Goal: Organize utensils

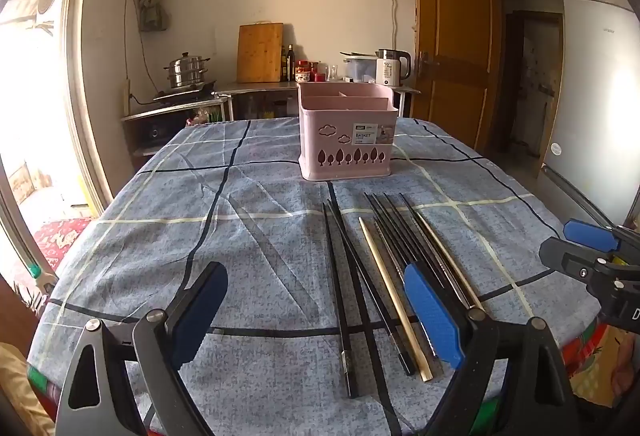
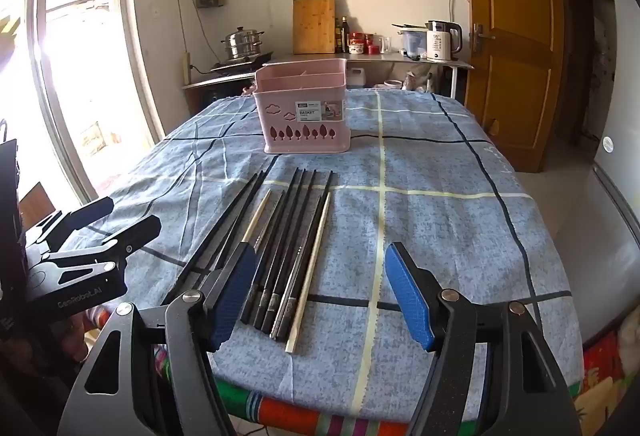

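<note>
Both hand-held grippers, left (image 1: pixel 316 312) and right (image 2: pixel 320 292), gape empty; only the right view shows a hand (image 2: pixel 76 336).

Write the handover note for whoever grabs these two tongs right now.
Left tongs: open, empty, hanging over the near table edge.
Right tongs: open, empty, hanging over the handle ends of the chopsticks.
Chopsticks: all loose in a row on the blue checked tablecloth, black ones plus two light ones.
Pink utensil basket: upright behind them; no chopstick stands in it.
Done: nothing.
Left: put every chopstick into the basket.
</note>
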Demonstrator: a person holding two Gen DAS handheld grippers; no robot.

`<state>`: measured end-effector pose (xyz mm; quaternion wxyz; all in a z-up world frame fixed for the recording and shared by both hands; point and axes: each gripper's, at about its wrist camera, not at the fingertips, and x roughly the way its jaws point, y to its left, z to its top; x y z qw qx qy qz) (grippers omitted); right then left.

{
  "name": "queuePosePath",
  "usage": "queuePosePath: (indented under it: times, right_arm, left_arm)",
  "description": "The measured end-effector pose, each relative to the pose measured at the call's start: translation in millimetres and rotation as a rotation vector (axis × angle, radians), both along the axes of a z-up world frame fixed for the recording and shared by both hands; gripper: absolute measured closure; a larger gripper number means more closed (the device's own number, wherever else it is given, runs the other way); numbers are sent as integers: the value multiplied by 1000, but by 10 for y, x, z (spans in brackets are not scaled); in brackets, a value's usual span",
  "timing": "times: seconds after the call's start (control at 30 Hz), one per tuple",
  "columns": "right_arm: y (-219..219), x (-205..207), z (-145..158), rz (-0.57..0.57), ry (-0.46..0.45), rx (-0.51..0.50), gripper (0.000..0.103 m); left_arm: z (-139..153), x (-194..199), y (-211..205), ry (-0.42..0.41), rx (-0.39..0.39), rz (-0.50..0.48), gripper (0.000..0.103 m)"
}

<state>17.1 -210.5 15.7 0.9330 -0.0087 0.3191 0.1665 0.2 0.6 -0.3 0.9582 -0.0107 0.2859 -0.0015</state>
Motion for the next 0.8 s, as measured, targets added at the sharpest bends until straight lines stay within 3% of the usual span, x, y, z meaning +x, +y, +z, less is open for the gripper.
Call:
queuePosePath:
  times: [0.8]
  right_arm:
    - [-2, -56, 30, 5, -10, 1, 35]
  left_arm:
    - [-20, -31, 15, -4, 0, 8, 13]
